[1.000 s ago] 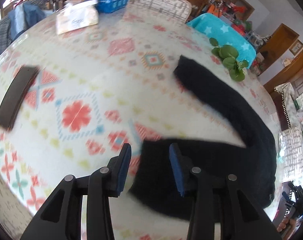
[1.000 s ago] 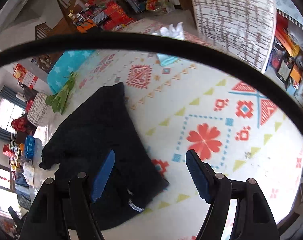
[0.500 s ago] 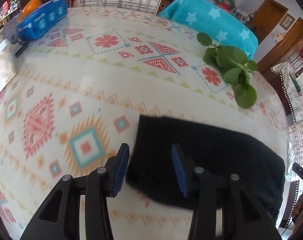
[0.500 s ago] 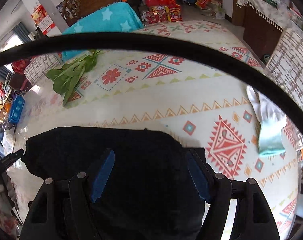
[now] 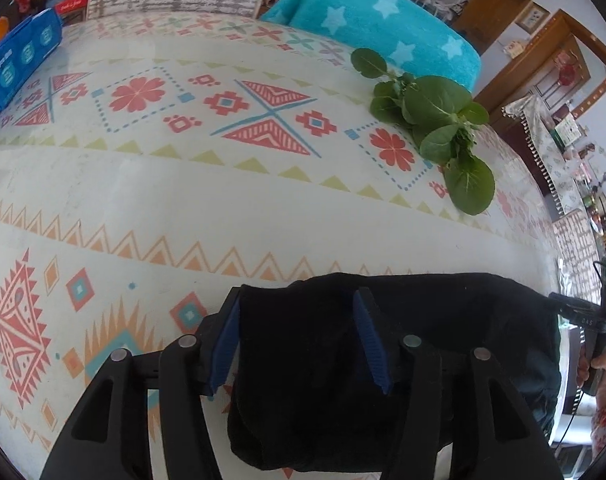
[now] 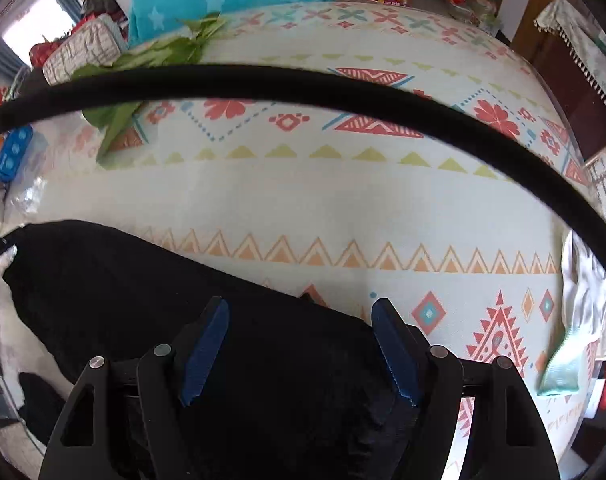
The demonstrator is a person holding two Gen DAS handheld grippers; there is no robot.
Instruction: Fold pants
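The black fabric pants (image 5: 403, 360) lie folded at the near edge of the patterned desk (image 5: 223, 200). The left hand-held gripper (image 5: 299, 340), jaws just widening, straddles the pants' corner unclenched. The right hand-held gripper (image 6: 299, 344) hangs released over their other end.

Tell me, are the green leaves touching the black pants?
Apart. The left wrist view shows a wide band of bare patterned tablecloth between the green leaves and the black pants.

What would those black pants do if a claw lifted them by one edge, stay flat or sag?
The black fabric pants would probably sag: they lie limp in soft folds with rounded edges on the patterned tablecloth. They look thick and fuzzy, so likely not slippery. Lifted layers may well slide apart and undo the fold.
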